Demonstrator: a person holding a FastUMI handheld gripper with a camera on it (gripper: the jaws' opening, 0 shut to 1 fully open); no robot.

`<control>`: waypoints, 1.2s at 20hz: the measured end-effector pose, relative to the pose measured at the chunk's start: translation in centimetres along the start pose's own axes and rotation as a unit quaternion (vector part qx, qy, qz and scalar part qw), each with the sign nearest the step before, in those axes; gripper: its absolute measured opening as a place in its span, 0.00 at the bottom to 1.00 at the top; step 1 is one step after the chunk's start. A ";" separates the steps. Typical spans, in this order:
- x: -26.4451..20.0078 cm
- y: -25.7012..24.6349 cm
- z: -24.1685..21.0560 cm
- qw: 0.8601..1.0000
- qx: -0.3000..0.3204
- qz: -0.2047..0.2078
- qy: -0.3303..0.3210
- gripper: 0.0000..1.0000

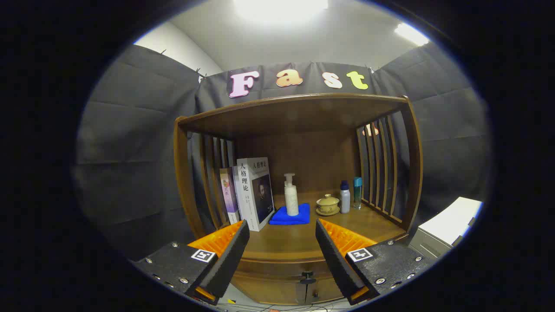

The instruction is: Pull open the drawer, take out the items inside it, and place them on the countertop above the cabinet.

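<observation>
With my tool (282, 242) held fingers apart, facing the brown wooden cabinet's bench (286, 242), I should dip to the small dark drawer knob (307, 276) below its front edge and close squarely on it.

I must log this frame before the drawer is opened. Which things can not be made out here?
- Drawer contents: hidden, the brown wooden drawer front with its dark knob is closed.
- Cabinet doors below: partly hidden by the open tongs.
- White pump bottle on the folded blue cloth: its label is too small.
</observation>
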State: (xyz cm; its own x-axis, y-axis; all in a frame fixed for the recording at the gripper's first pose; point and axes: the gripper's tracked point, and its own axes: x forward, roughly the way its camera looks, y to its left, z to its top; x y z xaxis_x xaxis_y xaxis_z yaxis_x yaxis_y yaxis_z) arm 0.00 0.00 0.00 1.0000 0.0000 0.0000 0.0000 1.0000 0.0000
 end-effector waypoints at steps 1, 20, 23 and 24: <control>0.0 0.0 -0.1 1.000 0.002 -0.003 0.001 0.95; 0.8 -0.6 -1.0 0.999 -0.013 -0.017 0.027 0.94; 0.8 -0.9 -1.4 0.999 -0.013 -0.019 0.025 0.94; 0.8 -0.9 -1.8 0.999 -0.013 -0.024 0.024 0.94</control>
State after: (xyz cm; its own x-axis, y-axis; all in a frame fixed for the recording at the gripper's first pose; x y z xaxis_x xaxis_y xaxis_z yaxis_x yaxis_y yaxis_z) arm 0.83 -0.93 -1.75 0.9977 -0.0484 -0.0475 0.0472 0.9985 -0.0273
